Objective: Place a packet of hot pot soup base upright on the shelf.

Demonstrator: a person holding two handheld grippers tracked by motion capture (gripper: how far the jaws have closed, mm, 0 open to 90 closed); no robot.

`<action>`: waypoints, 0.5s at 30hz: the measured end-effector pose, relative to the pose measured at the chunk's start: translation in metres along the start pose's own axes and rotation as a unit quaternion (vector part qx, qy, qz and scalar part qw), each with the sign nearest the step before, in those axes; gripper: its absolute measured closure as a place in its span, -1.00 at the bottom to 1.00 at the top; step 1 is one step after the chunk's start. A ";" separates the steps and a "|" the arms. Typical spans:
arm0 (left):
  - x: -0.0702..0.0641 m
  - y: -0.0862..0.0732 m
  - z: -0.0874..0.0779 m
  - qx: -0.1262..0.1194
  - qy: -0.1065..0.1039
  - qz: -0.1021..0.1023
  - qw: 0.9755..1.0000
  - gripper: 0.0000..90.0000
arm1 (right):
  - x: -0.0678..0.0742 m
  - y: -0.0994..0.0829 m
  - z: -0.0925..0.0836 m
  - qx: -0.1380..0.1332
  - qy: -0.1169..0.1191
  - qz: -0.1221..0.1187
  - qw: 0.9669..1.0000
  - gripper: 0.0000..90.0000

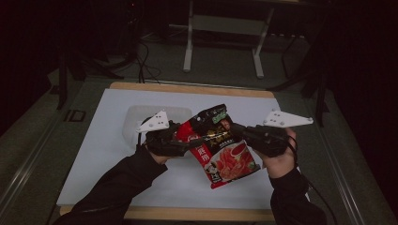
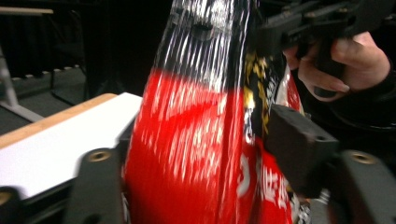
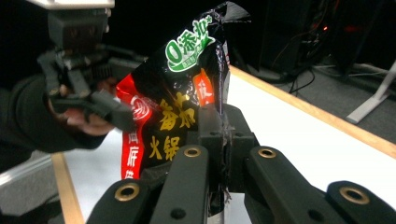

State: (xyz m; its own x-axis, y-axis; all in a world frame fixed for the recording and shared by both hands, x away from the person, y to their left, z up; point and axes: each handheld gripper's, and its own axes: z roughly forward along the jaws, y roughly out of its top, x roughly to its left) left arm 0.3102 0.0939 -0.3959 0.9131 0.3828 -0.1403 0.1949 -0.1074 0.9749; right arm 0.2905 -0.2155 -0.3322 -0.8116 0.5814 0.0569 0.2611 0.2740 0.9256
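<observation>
A red and black foil food bag [image 1: 225, 157] hangs tilted above the white mat [image 1: 94, 154], held between both grippers. My left gripper [image 1: 187, 140] is shut on the bag's left edge. In the left gripper view the red bag [image 2: 196, 140] is blurred and bulges between the jaws of my left gripper [image 2: 201, 158]. My right gripper [image 1: 232, 126] is shut on the bag's upper right edge. In the right gripper view the right gripper [image 3: 219, 126] pinches the black top part of the bag [image 3: 182, 84], and the left gripper [image 3: 112, 112] shows at the bag's far side.
A pale translucent tray [image 1: 136, 117] lies on the mat behind the left hand. The mat sits on a wooden table edge [image 1: 197, 89]. Beyond the table, a white metal frame [image 1: 187, 47] and cables [image 1: 145, 61] stand on the dark floor.
</observation>
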 end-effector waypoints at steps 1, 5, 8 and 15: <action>0.000 0.000 0.000 0.003 -0.001 0.000 1.000 0.08 | 0.000 -0.002 0.002 0.000 0.005 0.002 1.000 0.98; -0.001 0.003 0.002 0.020 -0.006 -0.001 1.000 0.39 | 0.001 -0.004 0.005 -0.001 0.014 0.006 1.000 0.97; -0.005 0.006 0.003 0.024 -0.005 0.005 1.000 0.58 | 0.001 -0.005 0.005 -0.001 0.011 0.002 1.000 0.97; -0.010 0.014 0.002 0.032 0.008 0.012 0.999 0.74 | 0.000 -0.006 0.002 -0.009 0.012 0.001 1.000 0.96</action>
State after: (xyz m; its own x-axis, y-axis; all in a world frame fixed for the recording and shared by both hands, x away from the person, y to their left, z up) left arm 0.3045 0.0863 -0.3814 0.9117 0.3947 -0.1139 0.1960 -0.1741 0.9650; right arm 0.2902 -0.2154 -0.3387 -0.8240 0.5626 0.0671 0.2527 0.2590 0.9322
